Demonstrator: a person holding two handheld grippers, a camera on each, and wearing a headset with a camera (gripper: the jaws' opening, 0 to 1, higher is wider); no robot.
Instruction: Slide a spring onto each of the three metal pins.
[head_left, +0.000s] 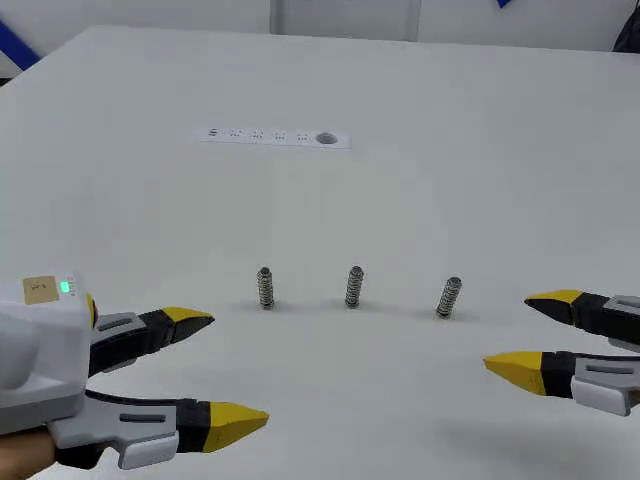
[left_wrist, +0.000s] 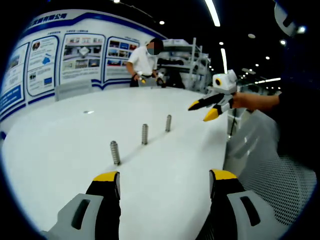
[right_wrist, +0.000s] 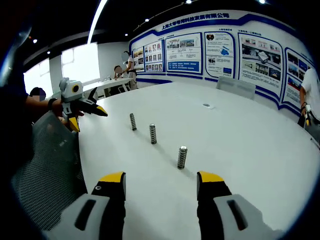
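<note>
Three metal pins stand in a row on the white table (head_left: 400, 190), each wrapped in a spring: the left one (head_left: 265, 288), the middle one (head_left: 354, 286) and the right one (head_left: 449, 297), which leans a little. My left gripper (head_left: 226, 368) is open at the lower left, in front of the left pin, nothing between its yellow tips (left_wrist: 107, 176). My right gripper (head_left: 532, 336) is open at the right edge, level with the right pin (right_wrist: 182, 157), also holding nothing. The left gripper view has the row of pins (left_wrist: 144, 134) ahead and the right gripper (left_wrist: 207, 107) beyond.
A flush white socket strip (head_left: 272, 137) is set into the table farther back. A mesh chair back (right_wrist: 42, 155) stands by the table's edge. A person (left_wrist: 143, 62) stands at the far end of the room. Wall posters (right_wrist: 200, 50) line the background.
</note>
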